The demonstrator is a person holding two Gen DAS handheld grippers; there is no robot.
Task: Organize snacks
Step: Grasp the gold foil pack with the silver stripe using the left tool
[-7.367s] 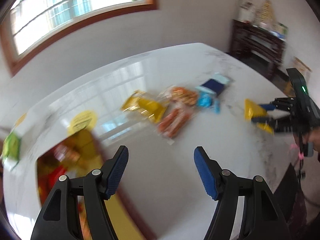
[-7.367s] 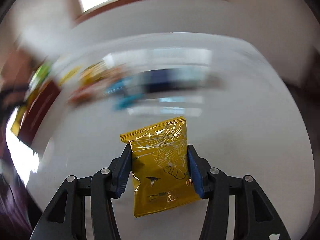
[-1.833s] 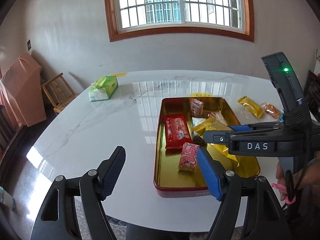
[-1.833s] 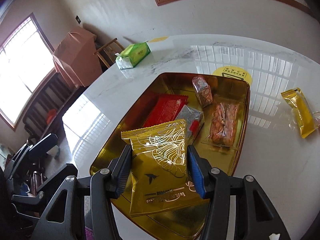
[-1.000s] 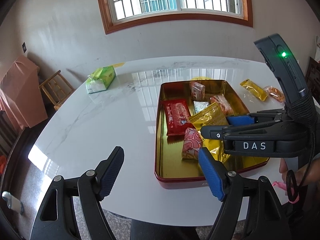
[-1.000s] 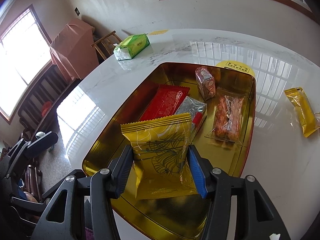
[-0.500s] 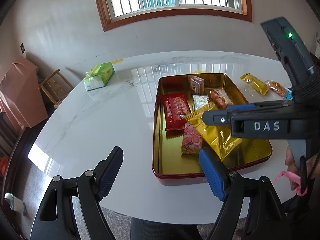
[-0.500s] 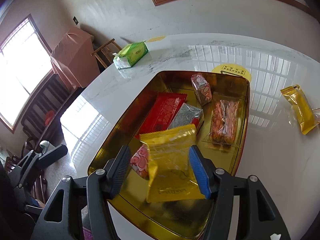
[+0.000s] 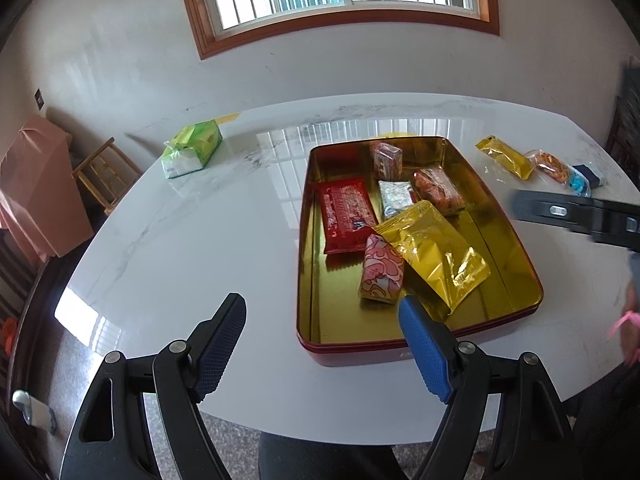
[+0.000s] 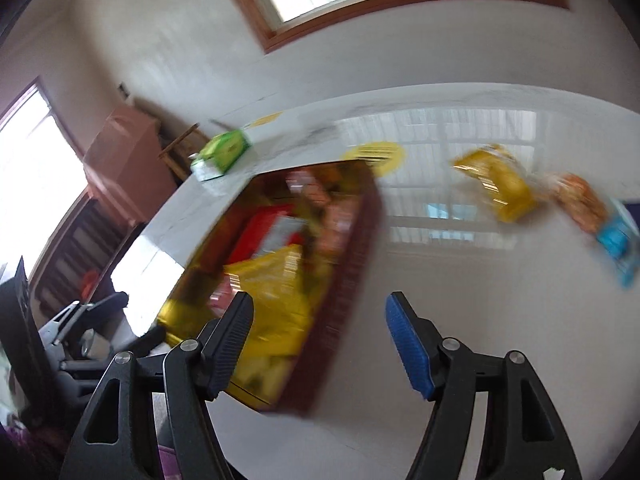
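A red tin with a gold inside sits on the white marble table. In it lie a gold packet, a pink heart-print packet, a red bar, a silver packet, an orange snack bag and a small reddish packet. My left gripper is open and empty above the near table edge. My right gripper is open and empty, right of the tin; it shows blurred in the left wrist view.
Loose on the table right of the tin lie a gold packet, an orange snack bag, a blue packet and a dark blue one. A green tissue pack lies far left. A wooden chair stands beyond the table's left edge.
My right gripper opened and let the gold packet drop into the tin, then swung out to the right of the tin. My left gripper stayed open near the table's front edge.
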